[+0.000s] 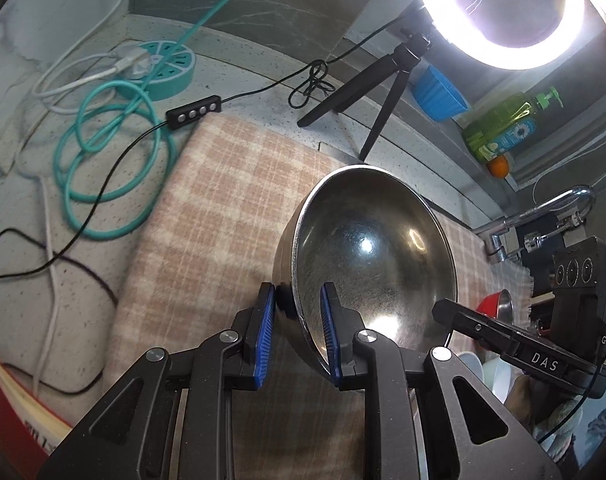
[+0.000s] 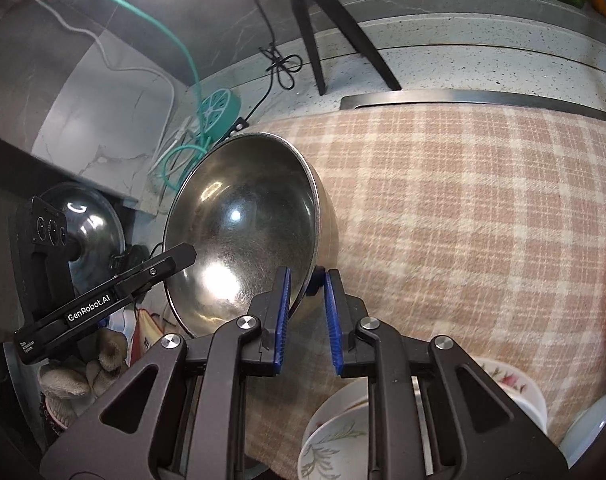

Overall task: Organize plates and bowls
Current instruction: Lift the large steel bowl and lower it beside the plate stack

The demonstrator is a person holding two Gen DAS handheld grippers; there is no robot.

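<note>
Checked cloth (image 2: 463, 220) below; left tongs (image 1: 297, 304), right tongs (image 2: 307, 284) angled down, clamping steel bowl (image 1: 375, 256) rim.

This is a home kitchen, set up for filming. A speckled stone tabletop (image 2: 483, 68) runs along a grey marbled wall, and a chrome tap (image 1: 543, 216) curves over the sink side. On the ledge behind stand a green bottle of dish soap (image 1: 503, 128) and a blue ribbed cup (image 1: 439, 94). A checked cloth (image 2: 483, 220) covers part of the tabletop. Flowered china bowls (image 2: 335, 440) sit at the near edge. A ring light (image 1: 503, 12) on a small tripod (image 1: 367, 96) and loose cables (image 1: 103, 152) lie about.
</note>
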